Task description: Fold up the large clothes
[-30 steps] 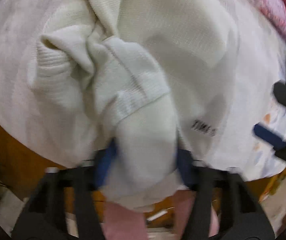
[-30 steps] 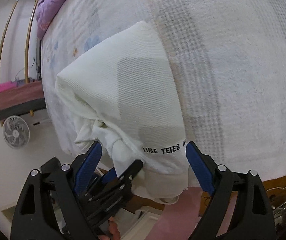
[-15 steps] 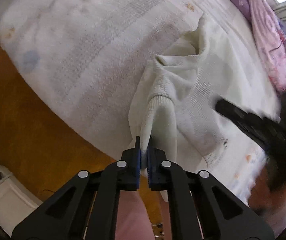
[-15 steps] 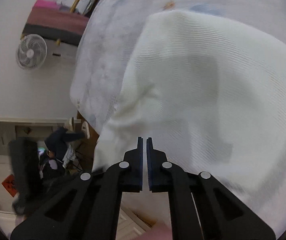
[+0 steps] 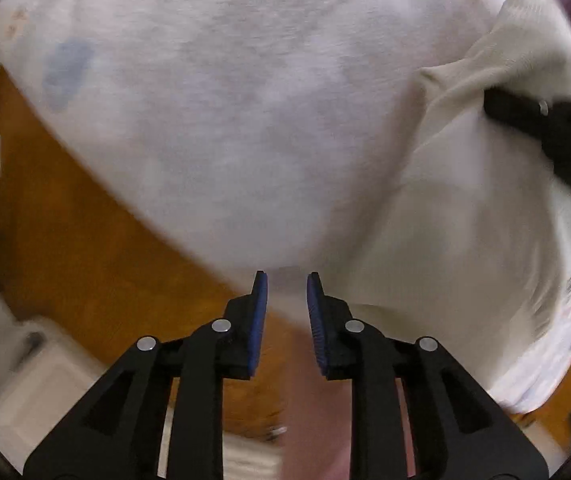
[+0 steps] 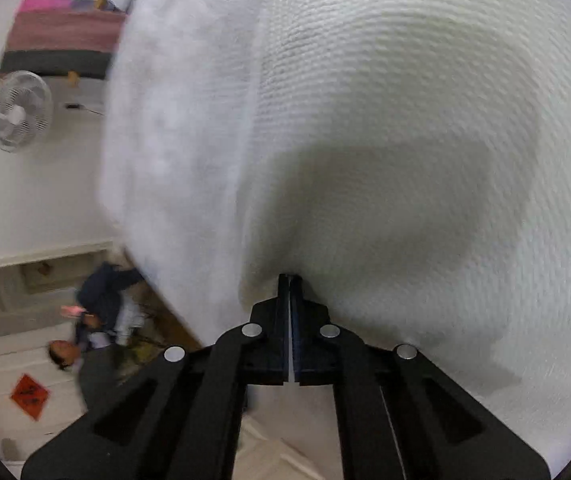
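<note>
We see a bed [image 5: 245,100] covered with a pale, soft, fuzzy blanket, with orange-brown wooden floor [image 5: 77,248] beside it and a white fan [image 6: 19,112] by the wall. The cream sweater [image 5: 465,208], a waffle-textured knit, lies on the bed toward the right side. Our left tool [image 5: 285,296] is released, its blue pads [image 5: 259,316] parted with nothing between them. Our right tool [image 6: 289,280] is clenched on a fold of the sweater [image 6: 425,140], which bulges broad and rounded before it.
</note>
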Action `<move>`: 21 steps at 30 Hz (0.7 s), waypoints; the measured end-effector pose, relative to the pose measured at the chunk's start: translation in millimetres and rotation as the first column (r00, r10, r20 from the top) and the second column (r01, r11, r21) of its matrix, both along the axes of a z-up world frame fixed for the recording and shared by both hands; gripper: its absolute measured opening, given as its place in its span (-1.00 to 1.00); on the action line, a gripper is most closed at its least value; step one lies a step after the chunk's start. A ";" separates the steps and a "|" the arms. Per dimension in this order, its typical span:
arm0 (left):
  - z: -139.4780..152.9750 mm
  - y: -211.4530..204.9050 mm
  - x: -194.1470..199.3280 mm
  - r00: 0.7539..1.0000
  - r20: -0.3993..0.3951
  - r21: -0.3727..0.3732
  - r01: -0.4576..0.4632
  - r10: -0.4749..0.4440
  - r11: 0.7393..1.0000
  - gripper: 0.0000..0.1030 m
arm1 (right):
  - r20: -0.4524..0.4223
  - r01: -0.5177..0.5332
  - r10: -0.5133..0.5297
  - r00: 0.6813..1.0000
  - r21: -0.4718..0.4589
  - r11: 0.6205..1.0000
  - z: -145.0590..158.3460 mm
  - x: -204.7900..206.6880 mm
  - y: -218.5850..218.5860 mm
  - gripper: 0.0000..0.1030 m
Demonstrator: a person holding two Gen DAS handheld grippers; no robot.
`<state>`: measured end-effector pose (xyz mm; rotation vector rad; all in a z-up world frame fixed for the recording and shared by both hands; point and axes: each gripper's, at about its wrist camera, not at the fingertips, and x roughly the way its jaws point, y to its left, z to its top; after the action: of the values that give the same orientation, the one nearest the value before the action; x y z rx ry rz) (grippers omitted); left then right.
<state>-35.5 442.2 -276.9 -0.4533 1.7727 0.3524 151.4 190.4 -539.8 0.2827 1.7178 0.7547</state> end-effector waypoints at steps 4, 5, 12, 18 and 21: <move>38.0 8.6 5.6 0.997 0.077 -0.016 0.001 0.000 1.000 -0.57 | -0.054 -0.010 0.010 0.998 0.008 1.000 -6.7 12.0 13.4 -1.00; 48.2 4.6 12.1 0.994 0.104 -0.017 0.027 -0.025 0.999 -0.56 | -0.035 -0.026 0.026 0.999 0.006 1.000 -1.5 11.3 14.9 -1.00; 61.8 -51.5 98.2 0.938 0.318 -0.101 0.177 -0.137 0.979 -0.56 | 0.127 0.162 -0.174 0.977 0.097 0.982 80.3 21.6 -59.3 -0.91; -7.3 -57.6 133.7 0.923 0.324 -0.119 0.258 -0.209 0.959 -0.73 | 0.259 0.331 -0.288 0.922 -0.145 0.932 87.7 -18.0 -150.3 -0.98; -21.4 -42.5 143.4 0.927 0.343 -0.206 0.235 -0.155 0.950 -0.83 | 0.112 0.333 -0.315 0.942 -0.225 0.916 23.2 -52.2 -169.4 -1.00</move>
<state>107.9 399.6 -298.3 -0.4716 1.5262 -0.0837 99.2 21.0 -516.6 0.3567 1.6197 0.3045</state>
